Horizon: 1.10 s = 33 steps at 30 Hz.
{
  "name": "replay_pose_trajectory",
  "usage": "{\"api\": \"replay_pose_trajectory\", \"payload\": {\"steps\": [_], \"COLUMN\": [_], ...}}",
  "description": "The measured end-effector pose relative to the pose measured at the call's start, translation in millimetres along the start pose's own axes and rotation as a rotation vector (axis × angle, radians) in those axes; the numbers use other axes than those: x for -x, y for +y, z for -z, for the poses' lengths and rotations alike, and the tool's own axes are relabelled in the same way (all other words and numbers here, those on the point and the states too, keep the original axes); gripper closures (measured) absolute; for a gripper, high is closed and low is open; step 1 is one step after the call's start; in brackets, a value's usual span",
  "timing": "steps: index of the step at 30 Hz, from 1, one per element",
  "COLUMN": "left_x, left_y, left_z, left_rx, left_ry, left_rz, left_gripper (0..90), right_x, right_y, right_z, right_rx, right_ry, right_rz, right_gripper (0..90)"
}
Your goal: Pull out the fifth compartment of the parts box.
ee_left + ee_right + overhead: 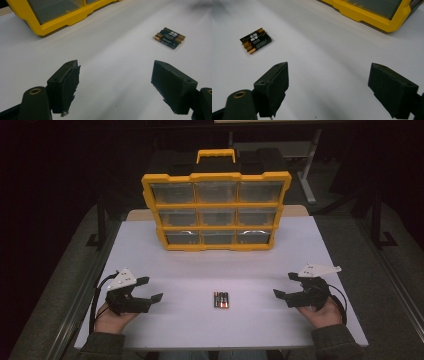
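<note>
A small pack of batteries (221,299) lies flat on the white table (200,270), near its front edge and midway between my hands. The same pack of batteries (170,37) lies ahead and to the right of the left jaws, and the pack of batteries (255,40) lies ahead and to the left of the right jaws. My left gripper (153,289) rests at the table's front left, open, nothing between its jaws. My right gripper (285,285) rests at the front right, also open and empty. Both point inward toward the pack.
A yellow organiser case (216,210) with clear drawer fronts and a handle stands upright at the back of the table. Its lower corner, the yellow case (62,15), shows ahead of the left jaws, and the yellow case (372,13) ahead of the right jaws. Dark floor surrounds the table.
</note>
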State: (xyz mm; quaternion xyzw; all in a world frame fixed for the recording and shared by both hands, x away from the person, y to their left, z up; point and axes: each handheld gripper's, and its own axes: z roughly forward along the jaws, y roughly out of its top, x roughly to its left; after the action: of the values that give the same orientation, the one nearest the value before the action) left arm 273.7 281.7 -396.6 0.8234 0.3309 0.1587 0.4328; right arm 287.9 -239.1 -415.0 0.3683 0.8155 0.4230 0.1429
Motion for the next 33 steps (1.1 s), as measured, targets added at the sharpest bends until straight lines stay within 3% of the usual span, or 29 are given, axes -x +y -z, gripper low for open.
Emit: {"api": "replay_pose_trajectory", "payload": {"steps": [20, 33], "left_x": [-3.4, -0.3], "left_y": [0.3, 3.7], "left_z": [-3.0, -5.3], "left_rx": [-0.006, -0.010], "left_ry": [-0.021, -0.060], "left_rz": [-0.005, 0.002], "left_gripper": [23.1, 24.0], "right_x": [-2.7, -3.9], "right_y": [-1.5, -1.3], "right_z": [0.3, 1.4], "right_rx": [-0.004, -0.003], "right_ry": [0.008, 0.011], "right_rz": [-0.003, 0.000], "right_gripper": [15.2, 15.2]}}
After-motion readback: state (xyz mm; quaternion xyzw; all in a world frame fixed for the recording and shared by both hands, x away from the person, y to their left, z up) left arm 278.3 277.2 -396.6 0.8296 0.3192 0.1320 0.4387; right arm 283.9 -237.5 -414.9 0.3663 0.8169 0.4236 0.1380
